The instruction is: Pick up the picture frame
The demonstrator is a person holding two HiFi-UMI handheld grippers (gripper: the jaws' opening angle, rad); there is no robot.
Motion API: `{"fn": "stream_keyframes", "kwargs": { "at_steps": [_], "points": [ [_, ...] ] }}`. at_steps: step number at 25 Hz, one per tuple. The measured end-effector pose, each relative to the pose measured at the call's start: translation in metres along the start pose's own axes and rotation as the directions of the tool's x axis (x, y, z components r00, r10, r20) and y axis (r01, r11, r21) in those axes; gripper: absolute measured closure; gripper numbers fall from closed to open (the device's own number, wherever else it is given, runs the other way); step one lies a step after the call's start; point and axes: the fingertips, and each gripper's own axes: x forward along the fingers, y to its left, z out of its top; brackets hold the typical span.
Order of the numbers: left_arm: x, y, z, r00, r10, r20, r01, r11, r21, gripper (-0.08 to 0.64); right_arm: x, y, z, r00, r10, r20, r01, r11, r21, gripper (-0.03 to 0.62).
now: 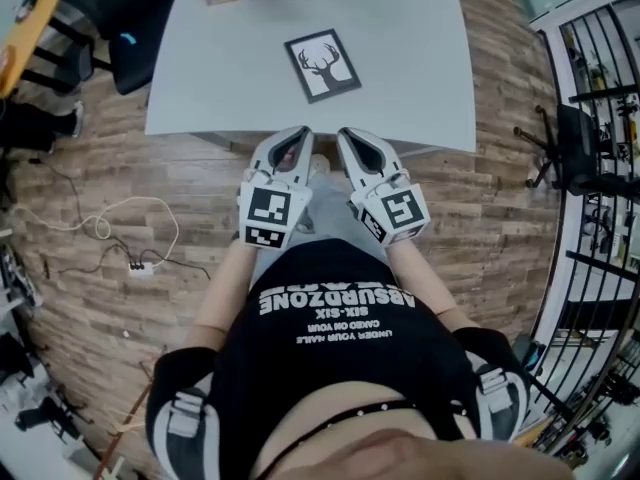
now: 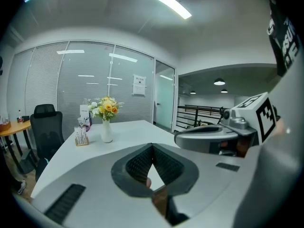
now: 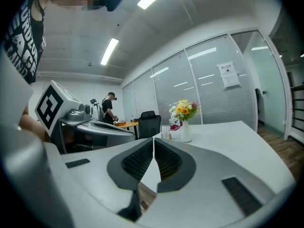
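Note:
The picture frame [image 1: 322, 64], black-edged with a deer-head silhouette on white, lies flat near the middle of the white table [image 1: 230, 88] in the head view. Both grippers hover side by side just short of the table's near edge, some way from the frame. My left gripper [image 1: 297, 134] is shut with nothing between its jaws, and so is my right gripper [image 1: 347, 135]. In the left gripper view the left gripper [image 2: 152, 146] points along the tabletop with the right one beside it. The right gripper [image 3: 153, 140] looks across the table too; the frame is hidden behind the jaws in both gripper views.
A vase of yellow flowers [image 2: 106, 118] and a small card holder [image 2: 81, 137] stand at the table's far end. A black office chair [image 1: 140, 28] sits at the far left corner. Cables and a power strip [image 1: 140, 266] lie on the brick-pattern floor. Black railings [image 1: 600, 98] run along the right.

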Motion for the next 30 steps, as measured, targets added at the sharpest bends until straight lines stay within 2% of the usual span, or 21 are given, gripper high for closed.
{"fn": "stream_keyframes", "kwargs": {
  "at_steps": [5, 9, 15, 19, 20, 22, 25, 27, 30],
  "points": [
    [0.041, 0.028, 0.007, 1.0, 0.012, -0.019, -0.013, 1.0, -0.009, 0.551, 0.035, -0.035, 0.0, 1.0, 0.009, -0.022, -0.009, 1.0, -0.01, 0.577],
    [0.067, 0.051, 0.007, 0.996, 0.064, -0.054, -0.066, 0.998, -0.026, 0.551, 0.056, -0.059, 0.0, 0.999, 0.005, -0.039, -0.005, 1.0, -0.008, 0.577],
    [0.099, 0.064, 0.01, 0.994, 0.064, -0.086, -0.069, 0.996, -0.061, 0.549, 0.079, -0.089, -0.006, 0.996, 0.01, -0.088, -0.009, 1.0, 0.006, 0.577],
    [0.114, 0.078, 0.01, 0.989, 0.106, -0.102, -0.115, 0.99, -0.085, 0.546, 0.096, -0.105, -0.012, 0.992, 0.01, -0.128, -0.011, 1.0, -0.009, 0.577],
    [0.116, 0.081, 0.008, 0.988, 0.112, -0.109, -0.123, 0.988, -0.093, 0.539, 0.099, -0.107, -0.013, 0.991, 0.01, -0.135, -0.012, 1.0, -0.015, 0.577],
    [0.124, 0.082, 0.001, 0.985, 0.101, -0.139, -0.117, 0.987, -0.107, 0.418, 0.105, -0.113, -0.014, 0.989, 0.008, -0.148, -0.012, 1.0, -0.024, 0.575],
    [0.137, 0.084, -0.011, 0.978, 0.103, -0.18, -0.125, 0.985, -0.117, 0.407, 0.114, -0.124, -0.02, 0.984, 0.016, -0.179, -0.021, 0.999, -0.03, 0.558],
    [0.146, 0.089, -0.019, 0.973, 0.117, -0.2, -0.145, 0.98, -0.136, 0.407, 0.121, -0.132, -0.027, 0.978, 0.026, -0.207, -0.032, 0.999, -0.026, 0.486],
    [0.157, 0.101, -0.034, 0.96, 0.15, -0.236, -0.197, 0.962, -0.189, 0.407, 0.13, -0.143, -0.038, 0.97, 0.025, -0.241, -0.034, 0.999, -0.031, 0.48]
  ]
}}
